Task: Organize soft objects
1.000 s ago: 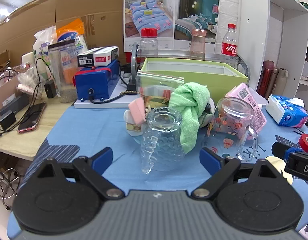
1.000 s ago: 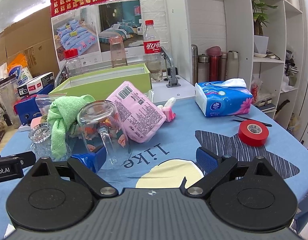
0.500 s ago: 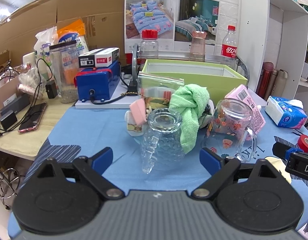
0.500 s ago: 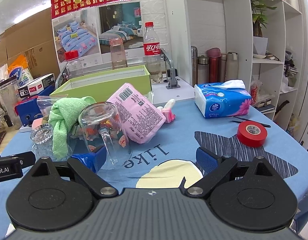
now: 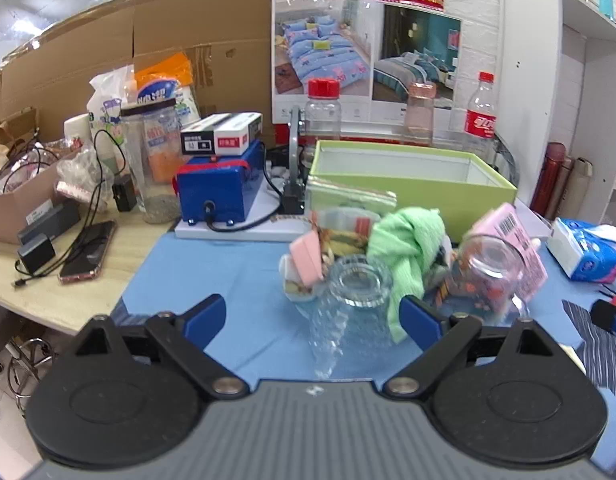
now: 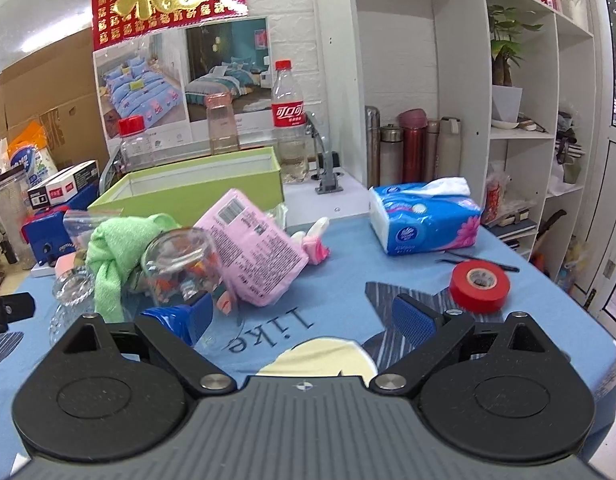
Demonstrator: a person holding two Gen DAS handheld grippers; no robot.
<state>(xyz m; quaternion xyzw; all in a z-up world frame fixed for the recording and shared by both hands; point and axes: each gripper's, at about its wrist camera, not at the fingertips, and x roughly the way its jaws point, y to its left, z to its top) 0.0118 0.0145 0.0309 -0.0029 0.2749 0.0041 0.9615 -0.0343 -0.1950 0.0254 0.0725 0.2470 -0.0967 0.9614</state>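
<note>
A green towel [image 5: 408, 248] [image 6: 116, 248] lies in a pile on the blue cloth, in front of an open green box [image 5: 408, 176] [image 6: 196, 184]. A pink soft pack [image 6: 256, 252] [image 5: 512, 236] leans on the pile, with a small pink and white soft toy [image 6: 314, 242] beside it. A blue tissue pack [image 6: 424, 220] [image 5: 588, 254] lies to the right. My left gripper [image 5: 312, 320] is open and empty, just short of an upturned clear glass [image 5: 348, 304]. My right gripper [image 6: 304, 318] is open and empty, its left finger by a printed glass mug [image 6: 184, 264].
A red tape roll [image 6: 479, 285] lies on the cloth at right. A zip bag [image 5: 348, 204] stands behind the pile. A blue device [image 5: 216, 192], jars, bottles and a phone [image 5: 88, 252] crowd the left and back. White shelves [image 6: 508, 120] stand at right.
Both grippers have risen and tilted a little, so the table objects sit lower in both views. Nothing on the table has moved.
</note>
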